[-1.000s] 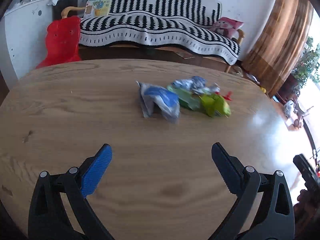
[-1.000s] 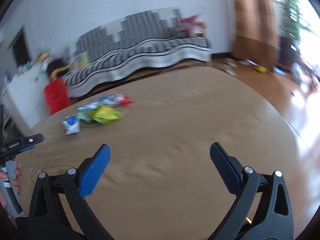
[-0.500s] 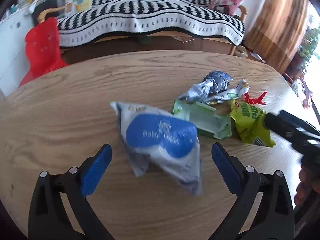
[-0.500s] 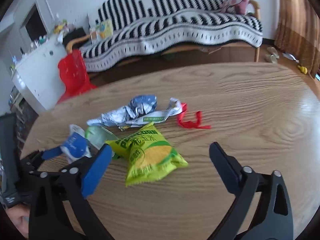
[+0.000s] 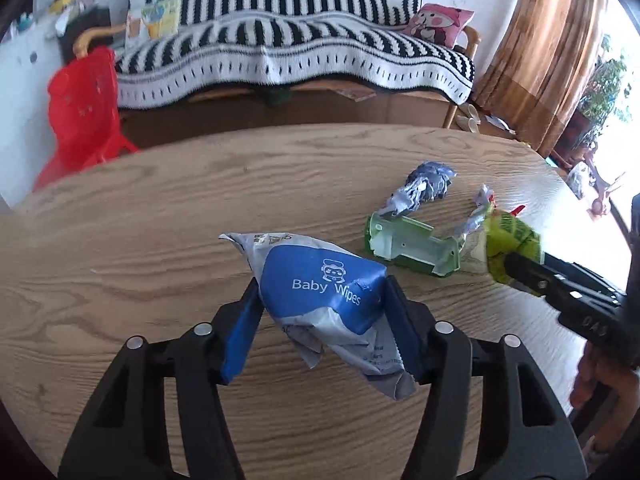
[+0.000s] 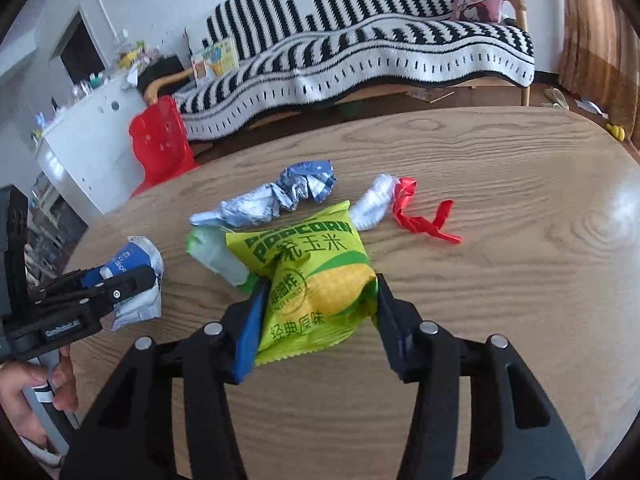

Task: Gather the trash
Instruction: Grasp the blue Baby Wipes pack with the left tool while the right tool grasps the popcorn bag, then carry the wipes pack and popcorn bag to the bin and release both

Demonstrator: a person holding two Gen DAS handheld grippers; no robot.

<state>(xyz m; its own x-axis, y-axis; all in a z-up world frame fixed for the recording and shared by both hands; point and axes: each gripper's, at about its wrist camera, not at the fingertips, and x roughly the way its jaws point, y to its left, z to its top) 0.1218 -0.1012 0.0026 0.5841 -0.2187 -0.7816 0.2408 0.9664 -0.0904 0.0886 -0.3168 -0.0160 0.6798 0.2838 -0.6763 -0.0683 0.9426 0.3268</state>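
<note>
My left gripper point(image 5: 322, 312) is shut on a blue and grey baby wipes pack point(image 5: 320, 292) on the wooden table point(image 5: 160, 220). My right gripper point(image 6: 318, 308) is shut on a green and yellow popcorn bag point(image 6: 308, 276). The popcorn bag point(image 5: 508, 244) and right gripper also show at the right of the left wrist view. The wipes pack point(image 6: 136, 280) and left gripper point(image 6: 116, 284) show at the left of the right wrist view. A green plastic tray piece point(image 5: 412, 248), a crumpled silver-blue wrapper point(image 6: 280, 196), a white scrap point(image 6: 374, 204) and a red burst balloon point(image 6: 420, 220) lie on the table.
A striped sofa point(image 5: 280, 48) with a pink cushion point(image 5: 440, 24) stands behind the table. A red plastic chair point(image 5: 84, 108) is at the far left, a white cabinet point(image 6: 88, 152) beside it. Brown curtains point(image 5: 552, 52) hang at the right.
Both grippers moved forward to the trash and closed from wide open: the left onto the baby wipes pack, the right onto the popcorn bag.
</note>
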